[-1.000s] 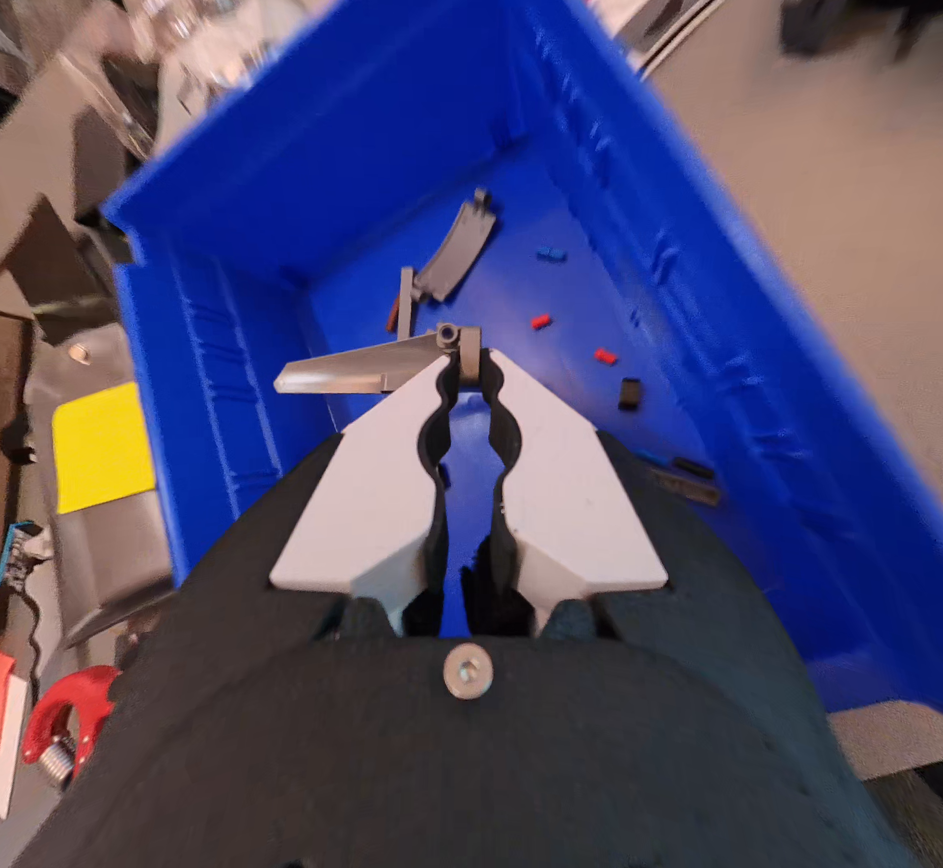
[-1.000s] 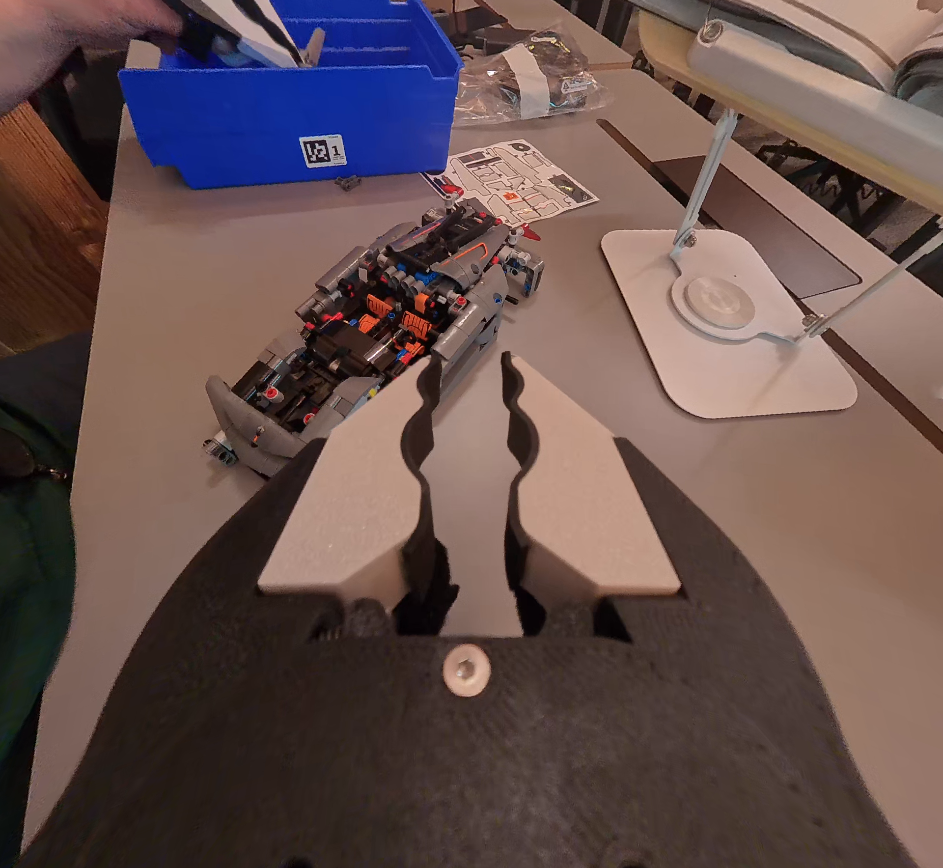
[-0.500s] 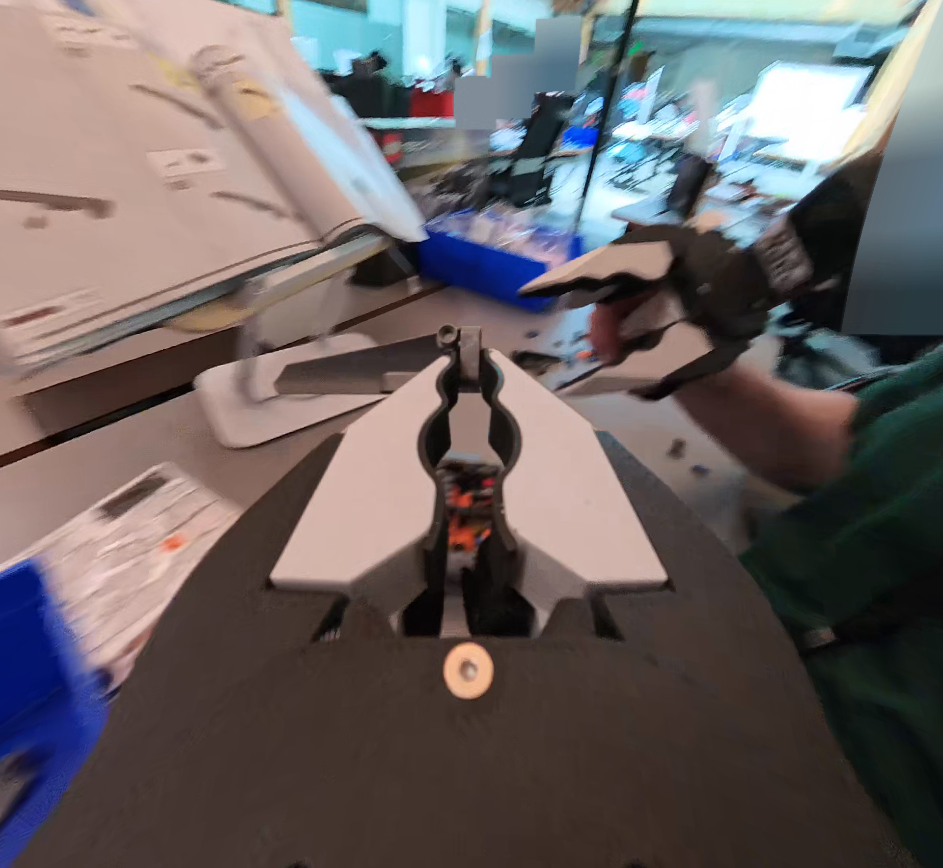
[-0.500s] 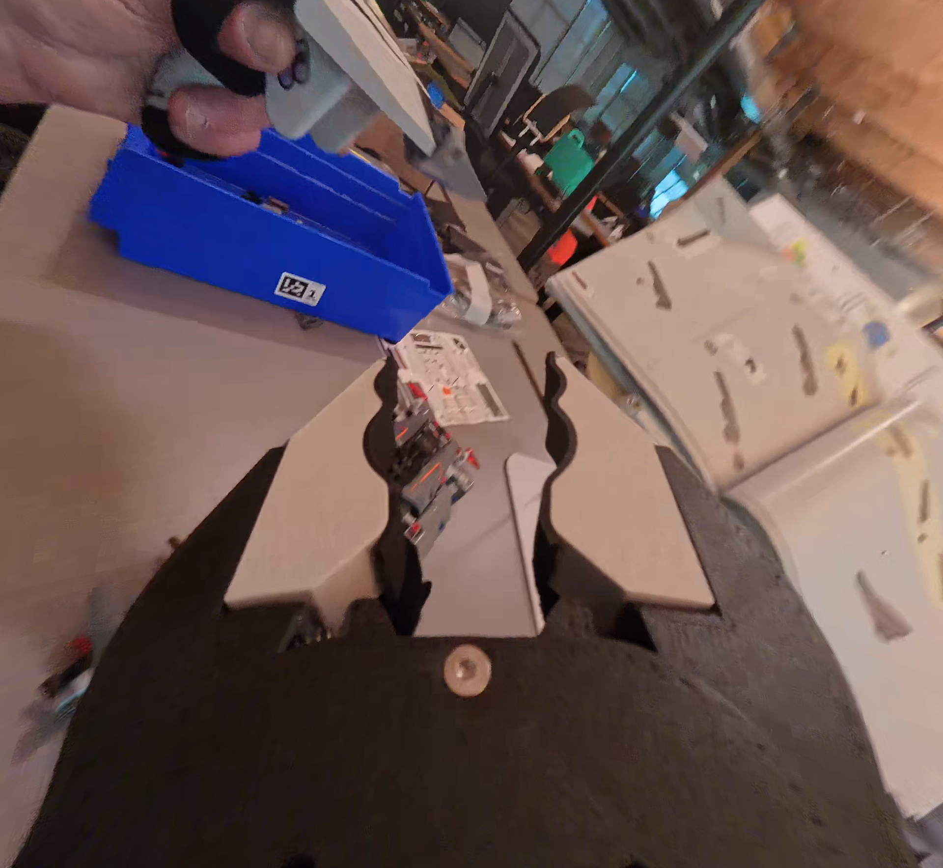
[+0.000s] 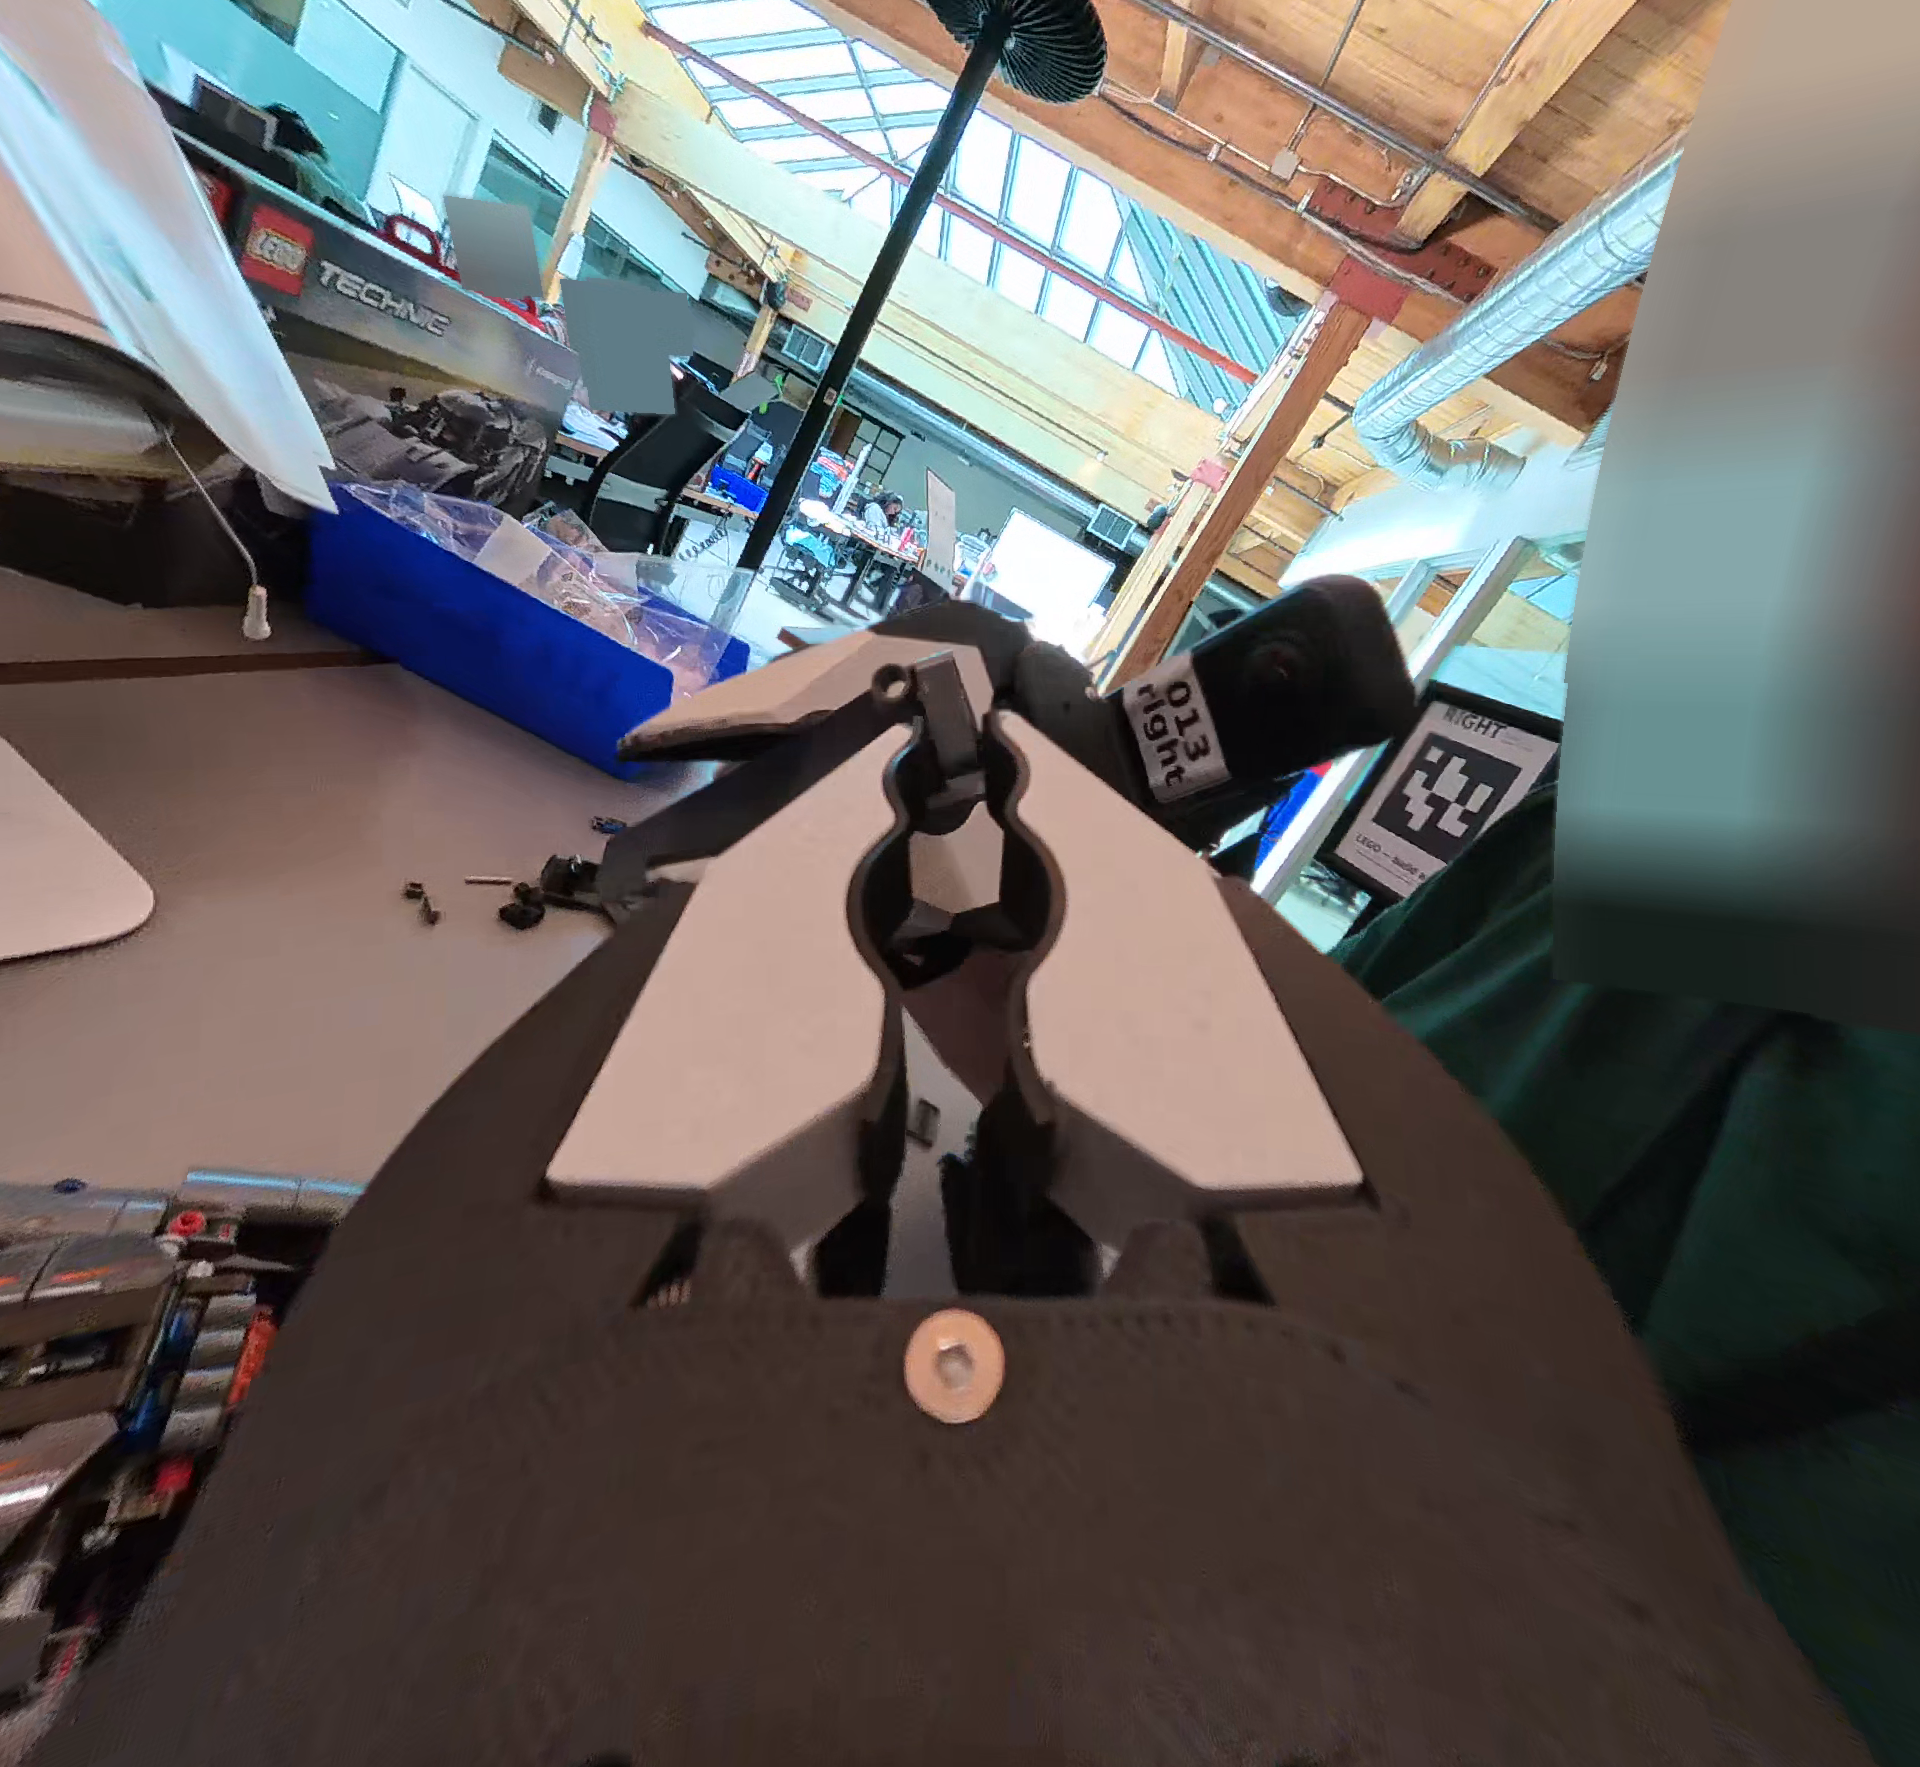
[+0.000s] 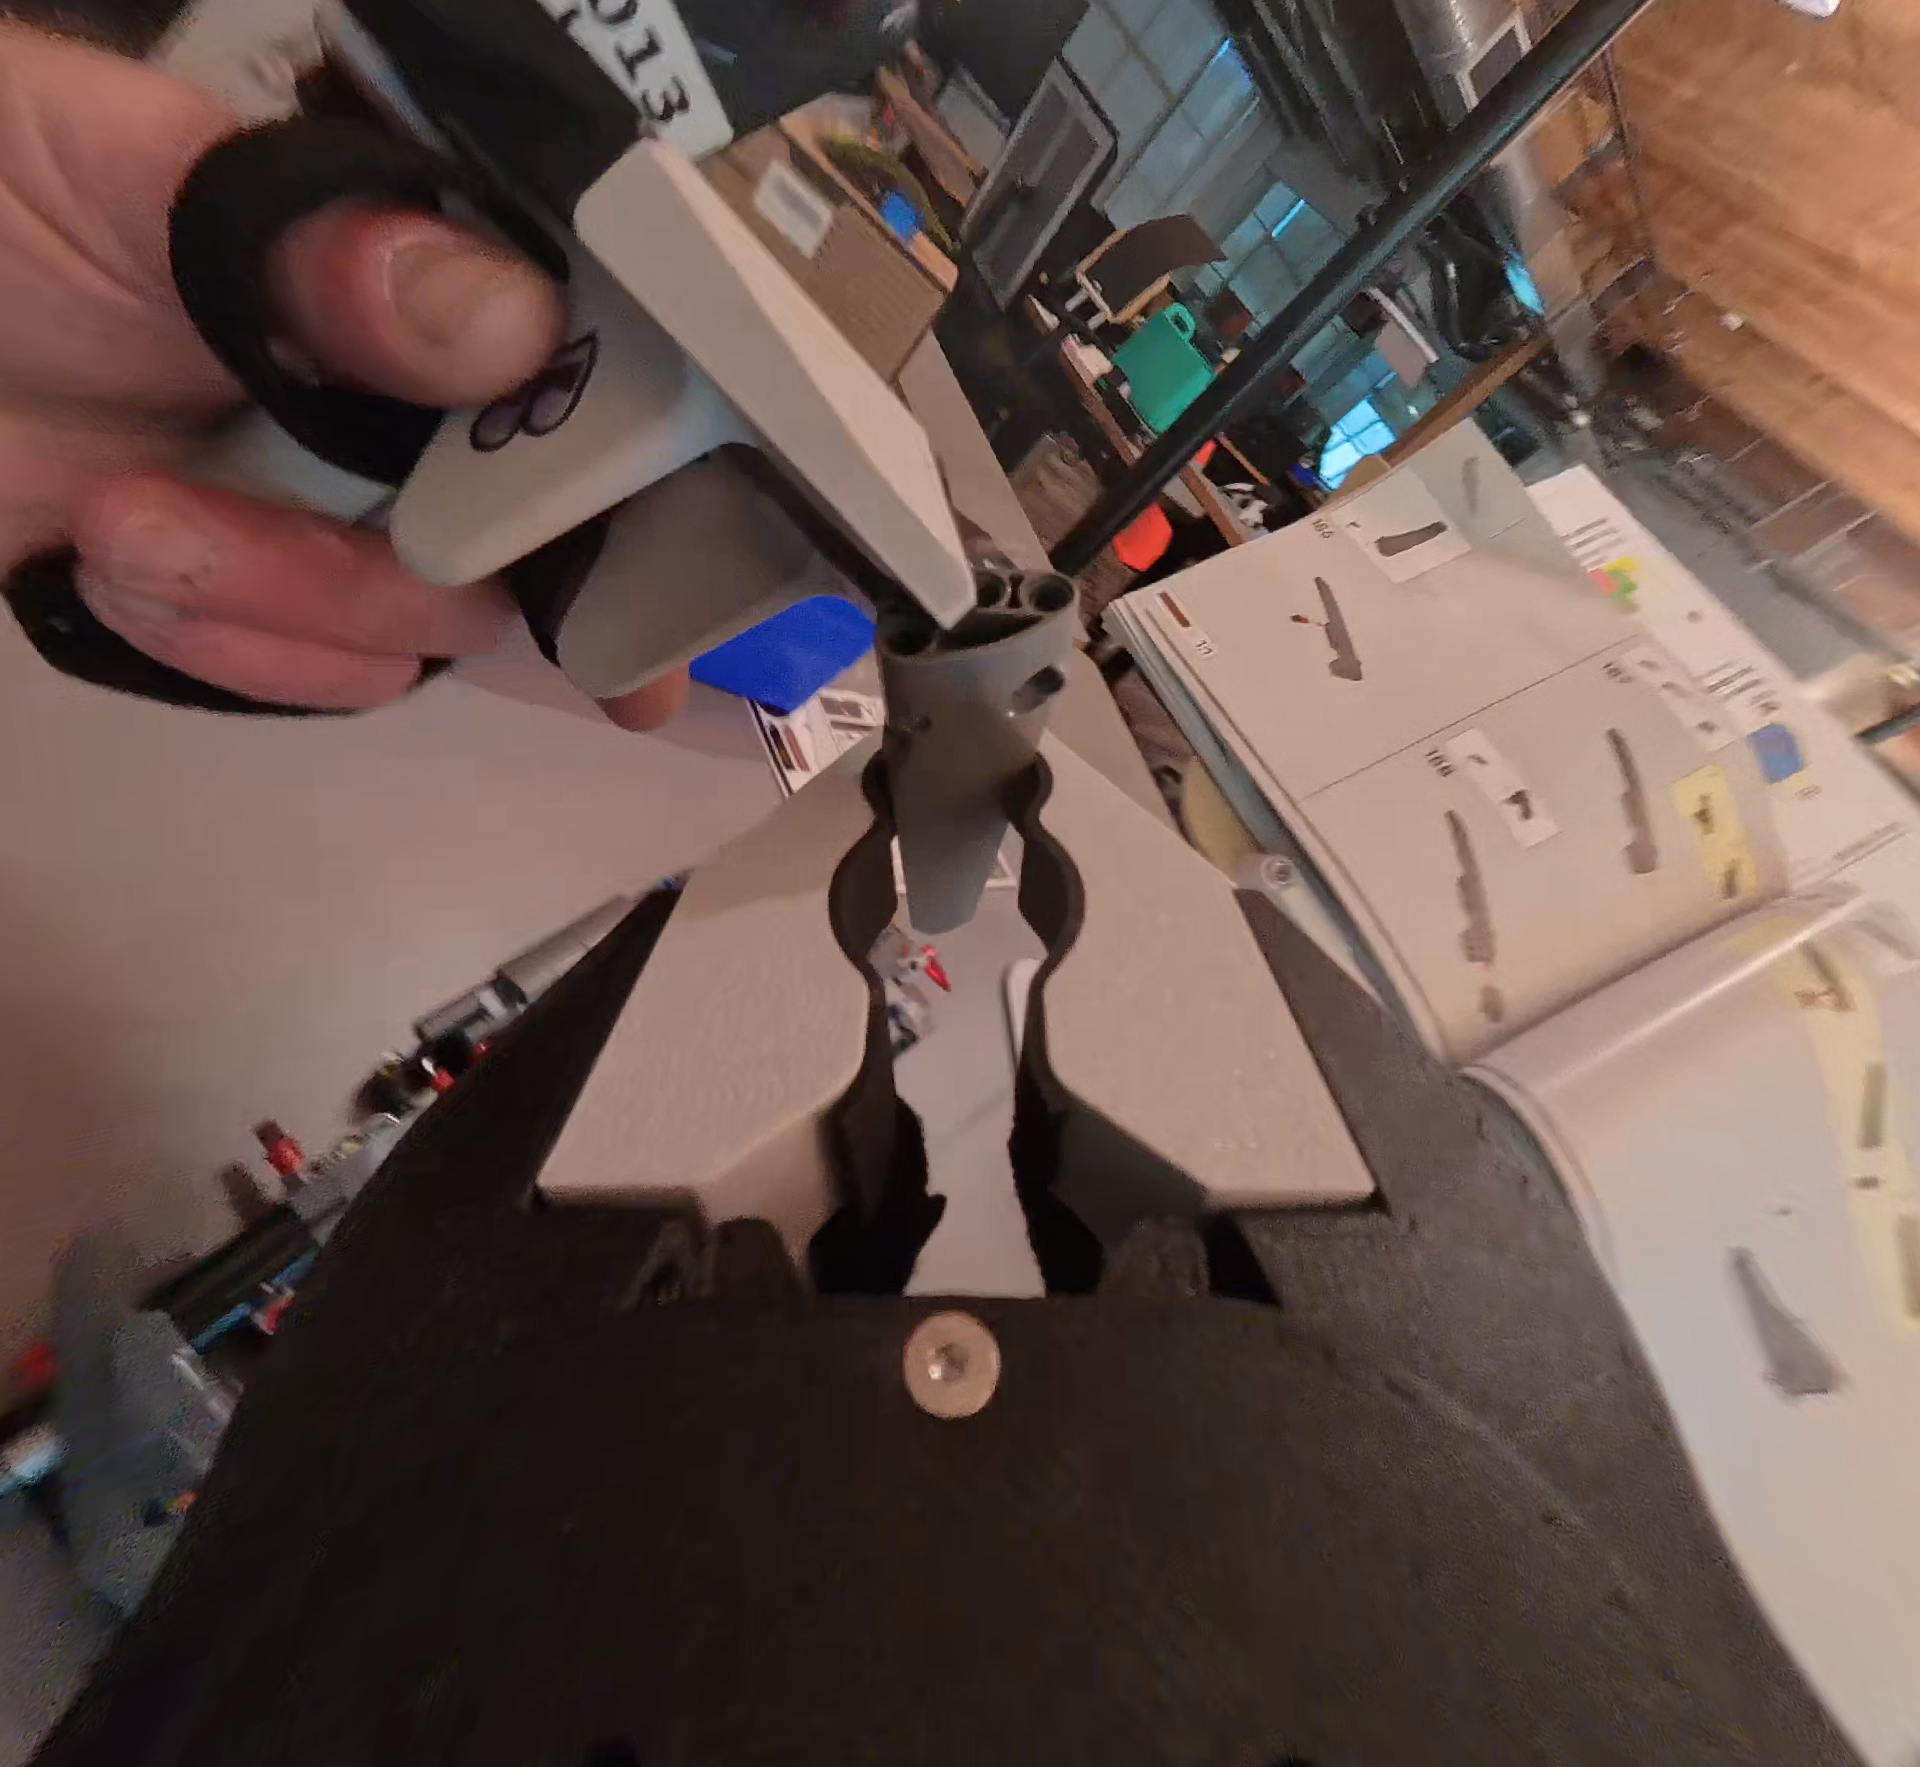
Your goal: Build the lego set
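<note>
A grey wedge-shaped lego panel (image 5: 935,701) is held in the air between both grippers. My left gripper (image 5: 951,767) is shut on its thick end, which has a pin hole. In the right wrist view the panel (image 6: 971,709) stands between my right gripper's (image 6: 961,782) tips, whose jaws press on both its sides. The left gripper (image 6: 920,611), held by a hand (image 6: 156,315), grips the panel's top end from the upper left. The right gripper's camera housing (image 5: 1299,668) shows just behind the panel. The partly built lego car (image 5: 94,1322) lies on the table at lower left.
A blue bin (image 5: 488,637) with plastic bags stands on the grey table (image 5: 260,803). Small loose parts (image 5: 520,896) lie near it, and a white stand base (image 5: 52,865) at the left edge. An open instruction book (image 6: 1507,730) is on the right. One gripper's finger ends stand about 6 cm off the other's. Between my right fingertips and the partly built lego car (image 5: 94,1322) there is roughly 15 cm.
The left gripper lifted the grey panel out of the blue bin and swung it over to the right gripper. The right gripper rose from above the car and closed on the panel.
</note>
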Demonstrator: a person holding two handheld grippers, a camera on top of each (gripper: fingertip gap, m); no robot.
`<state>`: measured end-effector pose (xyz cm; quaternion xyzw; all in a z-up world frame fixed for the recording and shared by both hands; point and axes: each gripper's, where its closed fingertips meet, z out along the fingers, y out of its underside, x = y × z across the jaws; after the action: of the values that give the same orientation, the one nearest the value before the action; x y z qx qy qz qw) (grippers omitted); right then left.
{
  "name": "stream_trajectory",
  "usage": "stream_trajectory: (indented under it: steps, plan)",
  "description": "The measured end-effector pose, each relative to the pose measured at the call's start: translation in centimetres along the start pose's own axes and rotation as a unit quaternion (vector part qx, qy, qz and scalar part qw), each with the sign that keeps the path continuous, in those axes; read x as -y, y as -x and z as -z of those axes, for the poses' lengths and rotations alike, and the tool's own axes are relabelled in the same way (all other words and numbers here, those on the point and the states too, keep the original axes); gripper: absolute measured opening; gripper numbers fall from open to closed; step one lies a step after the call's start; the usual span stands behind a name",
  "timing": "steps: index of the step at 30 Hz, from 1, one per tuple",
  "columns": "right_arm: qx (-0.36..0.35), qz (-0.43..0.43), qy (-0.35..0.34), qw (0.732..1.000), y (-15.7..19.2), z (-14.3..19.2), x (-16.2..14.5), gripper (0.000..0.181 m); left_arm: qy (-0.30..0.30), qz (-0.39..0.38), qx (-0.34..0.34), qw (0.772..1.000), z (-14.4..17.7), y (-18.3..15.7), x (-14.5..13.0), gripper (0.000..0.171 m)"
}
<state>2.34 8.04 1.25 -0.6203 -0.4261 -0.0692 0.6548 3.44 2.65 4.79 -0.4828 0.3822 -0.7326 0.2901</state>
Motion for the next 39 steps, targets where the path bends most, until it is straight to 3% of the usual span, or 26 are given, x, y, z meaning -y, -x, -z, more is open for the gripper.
stream_trajectory:
  steps: [2, 4, 6, 8, 11, 12, 15, 19, 23, 39]
  plan:
    - [0.029, -0.074, -0.035, 0.996, -0.1, 0.5, 0.1, 0.016, -0.009, -0.019, 0.012, 1.0, -0.3, 0.0, 0.5, 0.019]
    - [0.081, -0.181, -0.092, 0.976, -0.3, 1.4, 0.6, 0.016, -0.012, -0.054, 0.022, 0.998, -0.4, -0.3, 1.0, 0.024]
    - [0.157, -0.298, -0.178, 0.925, -0.8, 2.9, 1.6, 0.016, -0.009, -0.073, 0.034, 0.997, -0.4, -0.4, 1.2, 0.024]
    - [0.236, -0.389, -0.275, 0.847, -1.6, 5.2, 2.6, 0.016, -0.003, -0.09, 0.047, 0.995, -0.5, -0.1, 1.0, 0.024]
    - [0.294, -0.455, -0.391, 0.744, -3.1, 8.4, 2.8, 0.016, 0.02, -0.088, 0.059, 0.994, -0.9, 0.7, -0.3, 0.024]
    - [0.313, -0.458, -0.412, 0.723, -2.9, 9.1, 2.8, 0.016, 0.029, -0.078, 0.059, 0.995, -1.1, 1.0, -0.9, 0.025]
    - [0.327, -0.463, -0.442, 0.695, -2.6, 9.9, 2.4, 0.016, 0.045, -0.034, 0.044, 0.997, -2.2, 1.5, -2.7, 0.028]
    - [0.341, -0.46, -0.47, 0.672, -2.4, 10.8, 2.6, 0.015, 0.064, 0.016, 0.008, 0.998, -4.0, 1.1, -4.6, 0.03]
    - [0.344, -0.462, -0.488, 0.656, -2.8, 11.3, 2.7, 0.015, 0.052, 0.065, -0.044, 0.996, -5.1, 0.1, -4.9, 0.025]
    - [0.367, -0.436, -0.486, 0.663, -2.0, 12.8, 2.9, 0.016, 0.056, 0.077, -0.084, 0.992, -5.2, -1.2, -5.5, 0.026]
